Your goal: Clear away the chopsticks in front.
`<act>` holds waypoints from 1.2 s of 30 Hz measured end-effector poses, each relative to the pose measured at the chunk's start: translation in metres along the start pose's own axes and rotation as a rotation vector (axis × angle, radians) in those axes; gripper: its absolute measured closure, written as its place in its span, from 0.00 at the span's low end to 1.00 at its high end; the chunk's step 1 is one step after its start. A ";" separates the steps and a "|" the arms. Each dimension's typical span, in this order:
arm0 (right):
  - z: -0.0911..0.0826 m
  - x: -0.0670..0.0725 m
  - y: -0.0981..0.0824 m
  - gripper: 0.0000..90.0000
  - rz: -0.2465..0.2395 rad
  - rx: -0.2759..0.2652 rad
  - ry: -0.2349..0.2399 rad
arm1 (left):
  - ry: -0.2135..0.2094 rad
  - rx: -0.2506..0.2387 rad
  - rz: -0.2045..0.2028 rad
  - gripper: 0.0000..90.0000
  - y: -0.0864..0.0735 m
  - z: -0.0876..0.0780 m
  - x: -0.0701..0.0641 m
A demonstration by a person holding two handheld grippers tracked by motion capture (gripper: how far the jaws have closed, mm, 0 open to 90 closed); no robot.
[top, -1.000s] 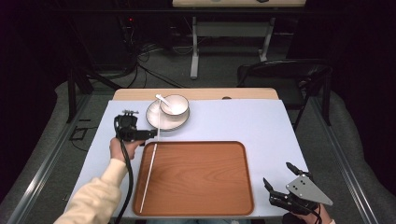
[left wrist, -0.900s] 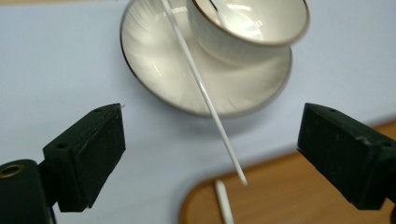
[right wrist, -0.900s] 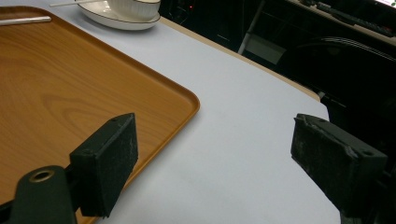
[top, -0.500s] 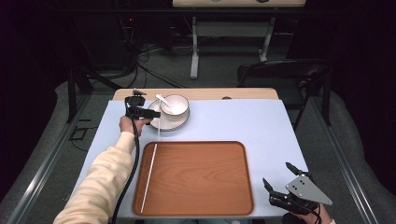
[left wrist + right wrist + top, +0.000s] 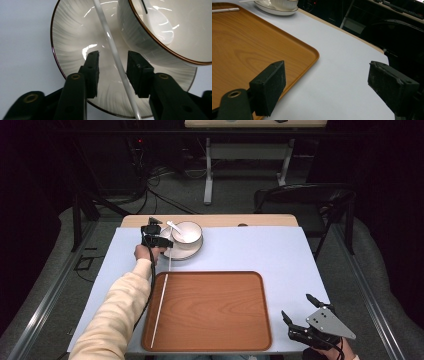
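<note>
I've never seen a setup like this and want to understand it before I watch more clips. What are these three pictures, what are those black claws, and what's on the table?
No robot here: a person holds a black two-jaw gripper in each hand. The high view looks down on the table; the other two come from cameras riding on the grippers.

On the pale blue table top lie a brown wooden tray, and farther back a white saucer with a dark rim carrying a white bowl with a white spoon inside. A thin white stick runs from the saucer onto the tray's left edge.

The left gripper is open over the saucer, its jaws either side of the stick, not yet gripping. The right gripper is open near the tray's near right corner, holding nothing.
</note>
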State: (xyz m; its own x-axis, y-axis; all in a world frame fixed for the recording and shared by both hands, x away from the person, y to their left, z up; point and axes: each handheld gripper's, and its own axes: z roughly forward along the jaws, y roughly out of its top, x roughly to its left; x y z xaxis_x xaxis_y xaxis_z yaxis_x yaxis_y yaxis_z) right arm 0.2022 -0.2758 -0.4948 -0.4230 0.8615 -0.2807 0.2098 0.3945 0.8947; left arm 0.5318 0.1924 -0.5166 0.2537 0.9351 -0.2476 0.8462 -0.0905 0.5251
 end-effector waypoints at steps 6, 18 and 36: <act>0.000 0.000 0.000 0.16 0.004 0.001 -0.004 | 0.029 -0.021 -0.035 0.81 0.000 0.004 0.006; 0.000 -0.001 0.000 0.16 0.010 0.000 -0.005 | 0.042 -0.002 -0.058 0.90 -0.002 0.002 0.007; 0.000 -0.001 0.000 0.16 0.012 -0.002 -0.006 | 0.084 0.053 -0.034 0.93 0.018 0.021 0.017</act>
State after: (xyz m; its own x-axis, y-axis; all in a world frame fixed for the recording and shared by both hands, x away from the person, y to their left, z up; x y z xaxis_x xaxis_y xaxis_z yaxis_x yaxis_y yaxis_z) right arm 0.2022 -0.2768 -0.4947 -0.4152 0.8681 -0.2720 0.2132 0.3835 0.8986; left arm 0.5617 0.1989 -0.5284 0.1863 0.9631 -0.1942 0.8777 -0.0743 0.4733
